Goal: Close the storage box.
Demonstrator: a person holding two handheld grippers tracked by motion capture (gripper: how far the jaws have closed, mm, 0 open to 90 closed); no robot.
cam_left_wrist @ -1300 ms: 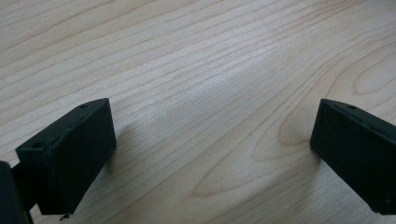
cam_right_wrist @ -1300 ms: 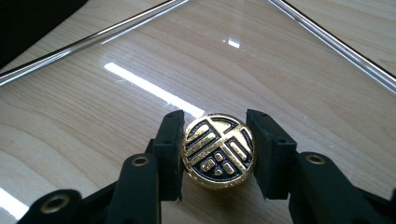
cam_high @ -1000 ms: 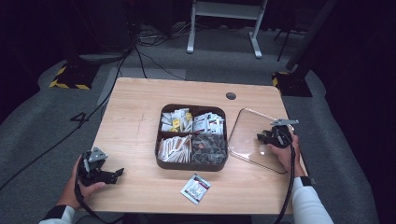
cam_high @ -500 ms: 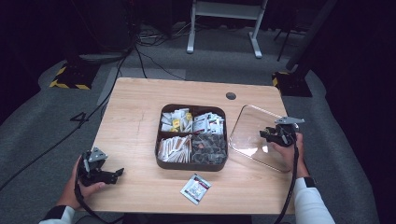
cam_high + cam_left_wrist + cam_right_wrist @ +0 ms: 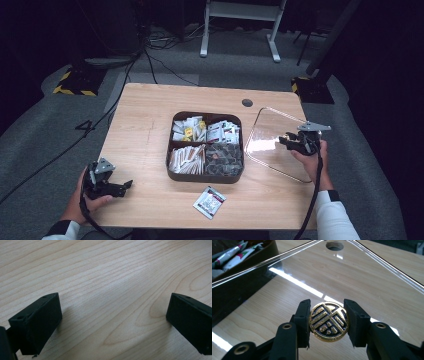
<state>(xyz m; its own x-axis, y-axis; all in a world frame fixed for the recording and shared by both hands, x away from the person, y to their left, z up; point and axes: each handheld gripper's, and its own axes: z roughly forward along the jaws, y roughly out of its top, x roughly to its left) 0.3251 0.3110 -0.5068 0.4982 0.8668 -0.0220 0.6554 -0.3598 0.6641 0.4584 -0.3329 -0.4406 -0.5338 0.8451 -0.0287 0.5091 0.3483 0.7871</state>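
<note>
A clear square lid [image 5: 272, 142] hangs tilted above the right side of the table, its left edge higher. My right gripper [image 5: 289, 141] is shut on the lid's round gold-and-black knob [image 5: 328, 321], one jaw on each side of it. Left of the lid stands a dark brown box [image 5: 205, 176] with four compartments of sachets and packets. Its corner [image 5: 249, 272] lies behind the lid in the right gripper view. My left gripper [image 5: 120, 187] rests near the table's front left corner, open, with bare wood between its jaws [image 5: 112, 322].
A loose white packet [image 5: 209, 202] lies in front of the box near the table's front edge. A round cable hole [image 5: 247, 102] sits at the back of the table. Beyond the table are floor cables and a white stand.
The right gripper has risen with the lid, which went from nearly flat on the table to tilted in the air. The left gripper has stayed put.
</note>
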